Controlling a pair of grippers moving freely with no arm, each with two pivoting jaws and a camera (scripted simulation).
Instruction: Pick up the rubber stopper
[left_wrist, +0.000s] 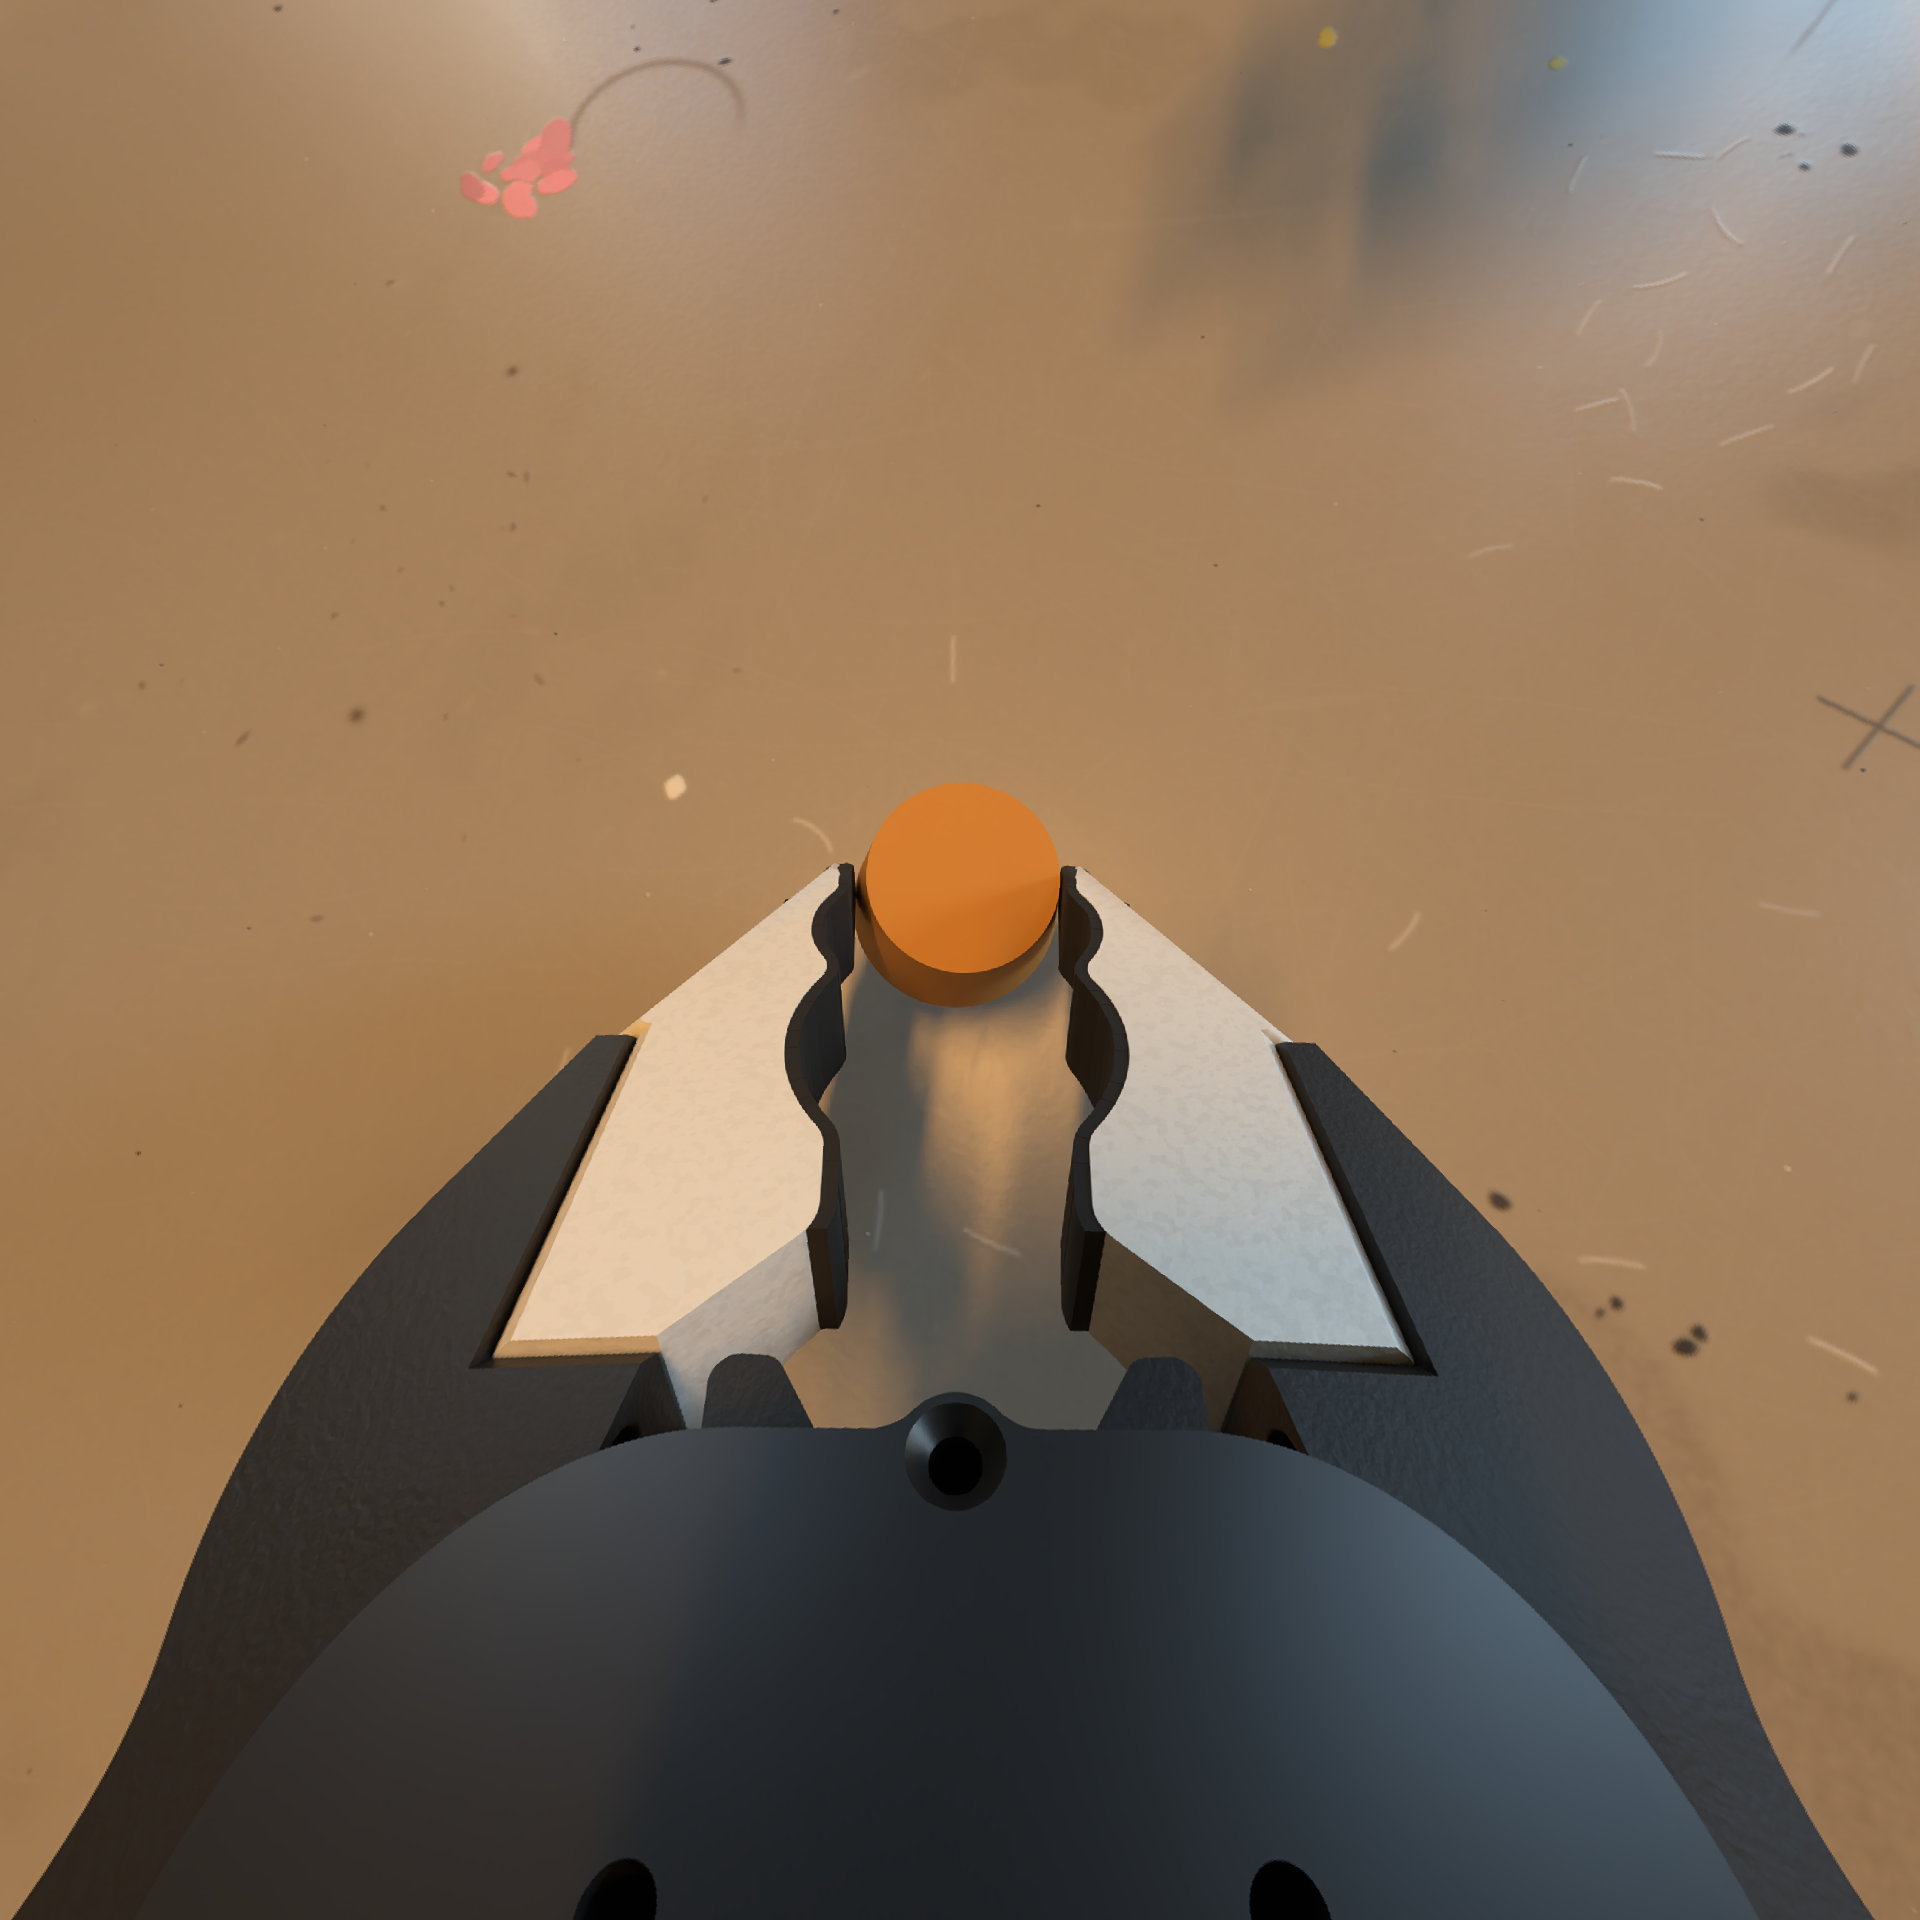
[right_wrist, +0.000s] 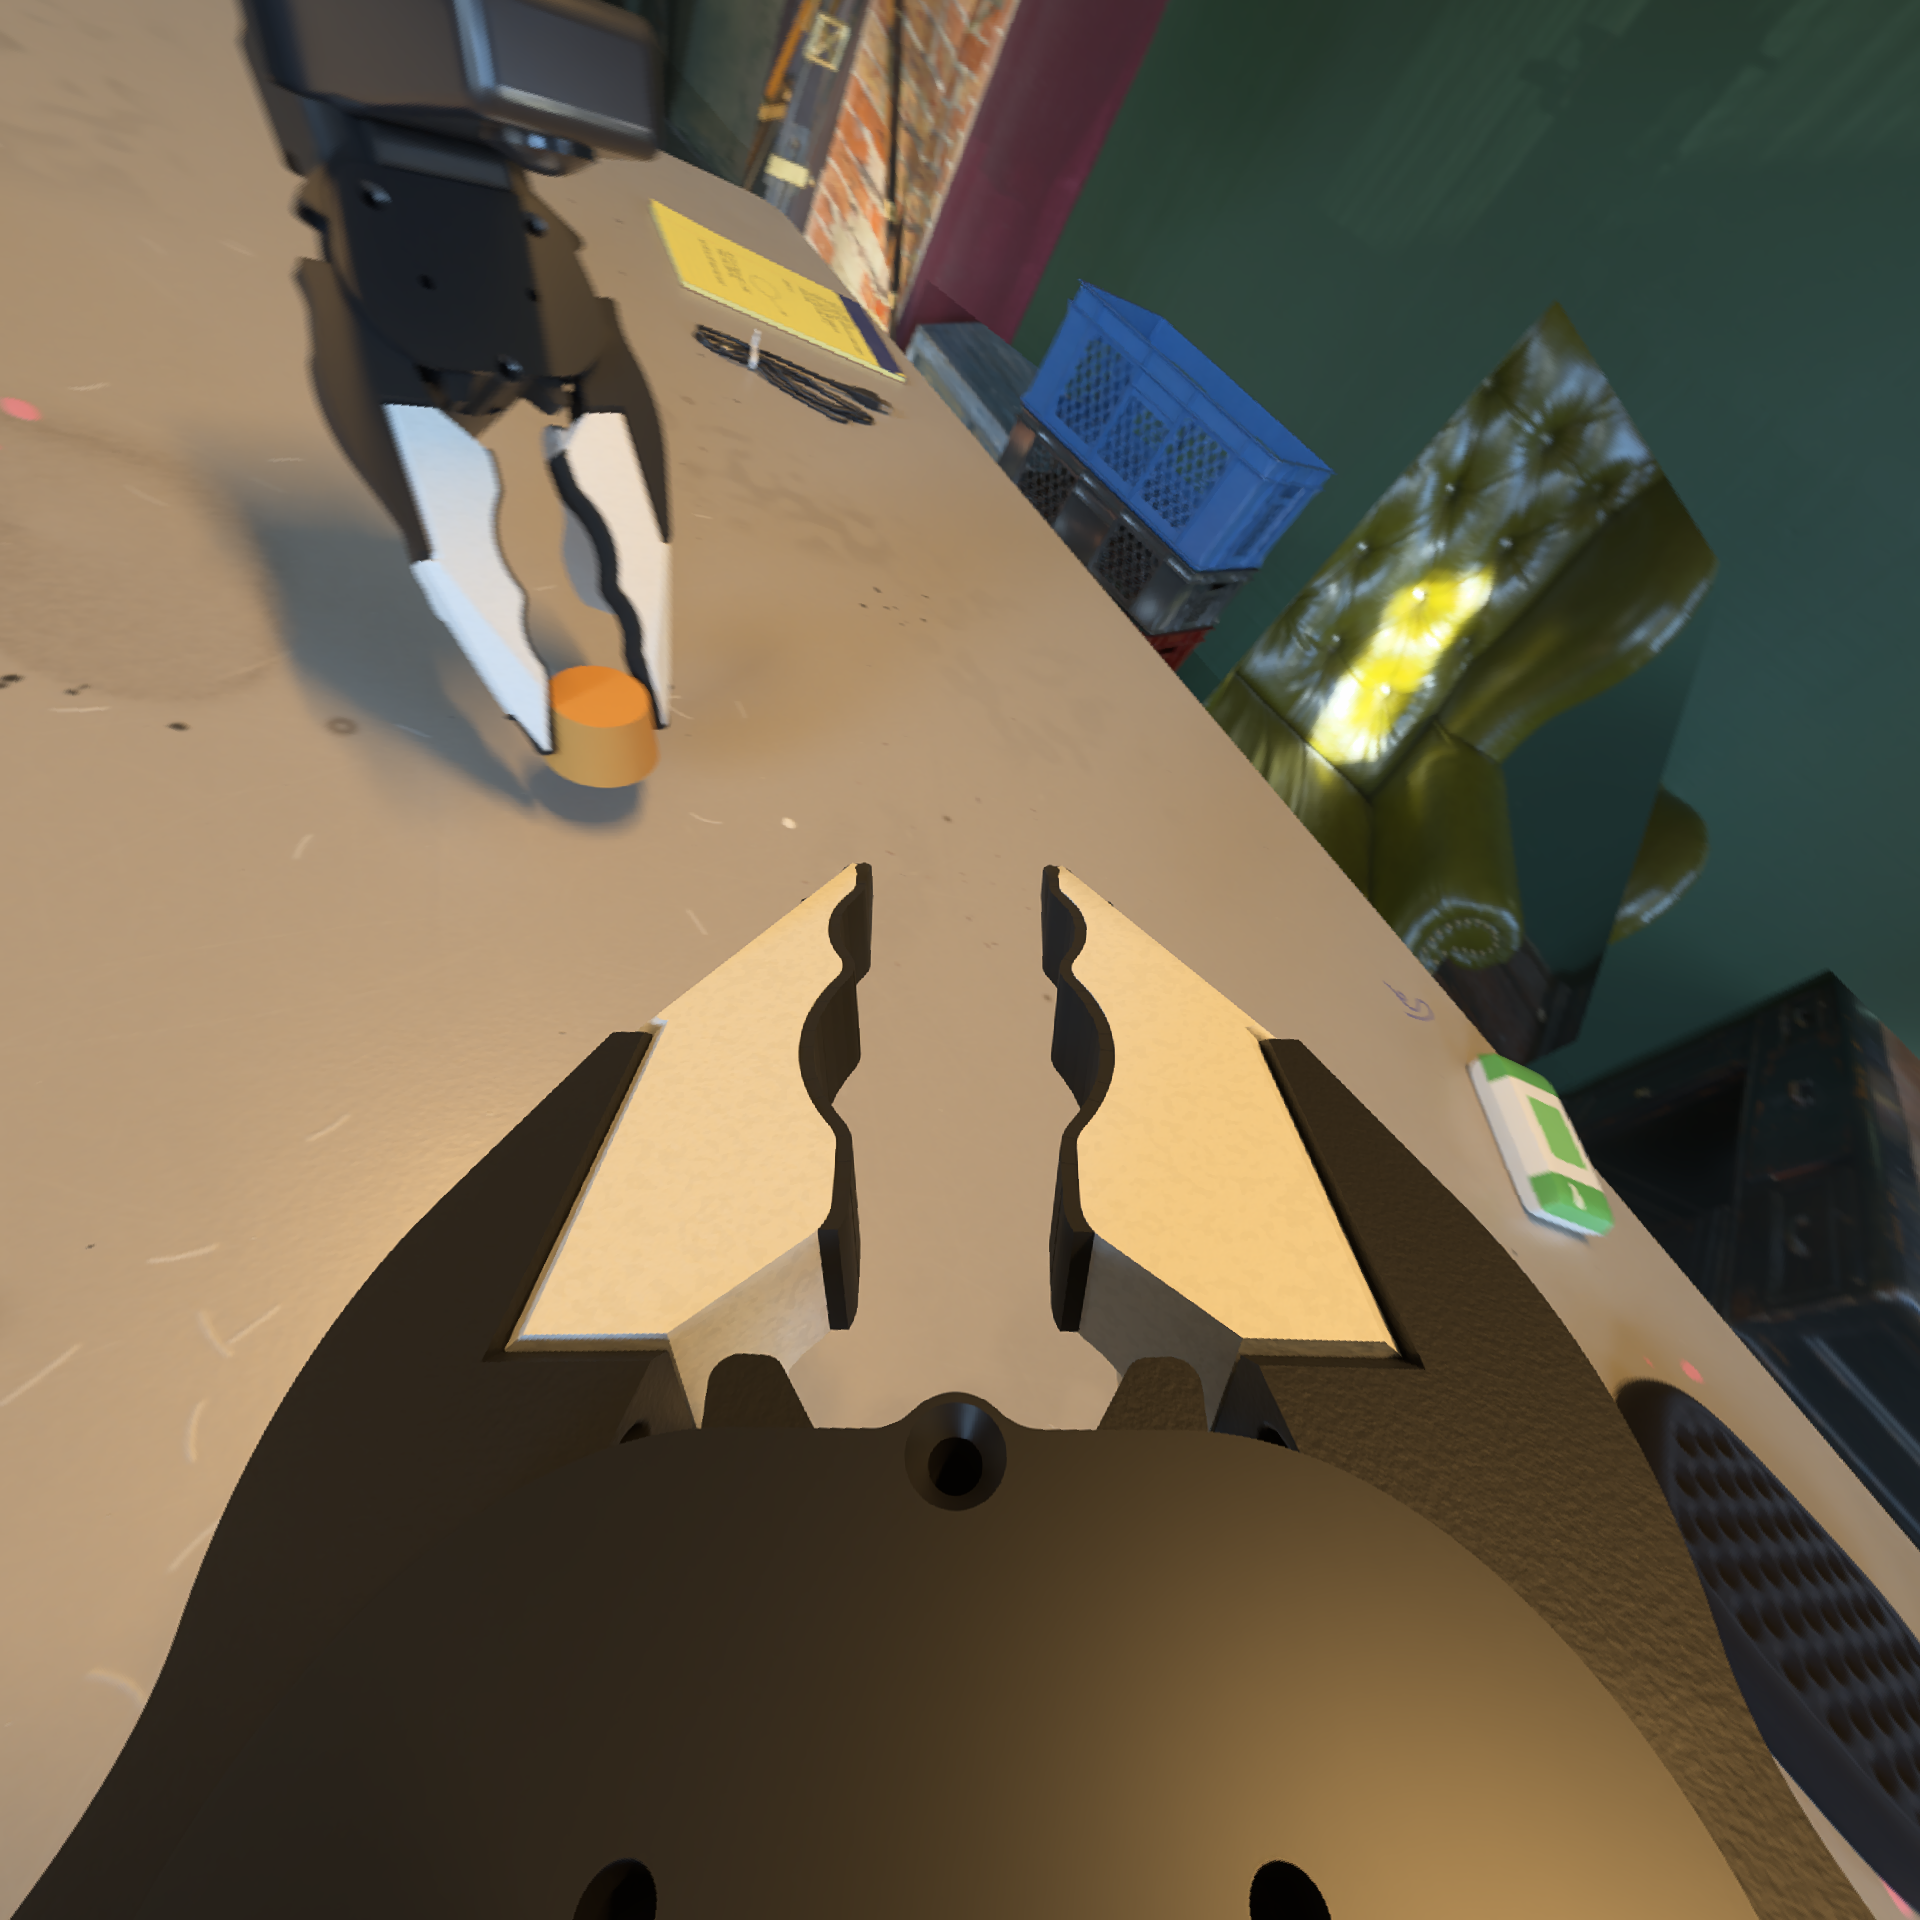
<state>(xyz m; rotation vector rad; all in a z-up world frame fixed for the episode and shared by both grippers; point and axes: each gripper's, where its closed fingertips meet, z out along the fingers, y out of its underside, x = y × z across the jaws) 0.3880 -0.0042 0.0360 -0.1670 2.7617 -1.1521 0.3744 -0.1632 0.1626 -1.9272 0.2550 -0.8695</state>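
The rubber stopper (left_wrist: 961, 894) is a short orange tapered cylinder with its wide flat face up. My left gripper (left_wrist: 957, 883) is shut on it, with both black-padded fingertips pressed against its sides. In the right wrist view the left gripper (right_wrist: 606, 719) reaches down at the upper left and holds the stopper (right_wrist: 603, 743) at or just above the tan table (right_wrist: 935, 644); I cannot tell if it touches. My right gripper (right_wrist: 956, 883) is open and empty, a short way from the stopper and to its right.
A yellow sheet (right_wrist: 769, 286) and a black cable coil (right_wrist: 790, 379) lie farther back. A green and white box (right_wrist: 1543, 1143) sits by the table's right edge, near a black perforated object (right_wrist: 1787, 1610). Blue crate (right_wrist: 1164, 426) and green sofa (right_wrist: 1455, 665) stand beyond the edge.
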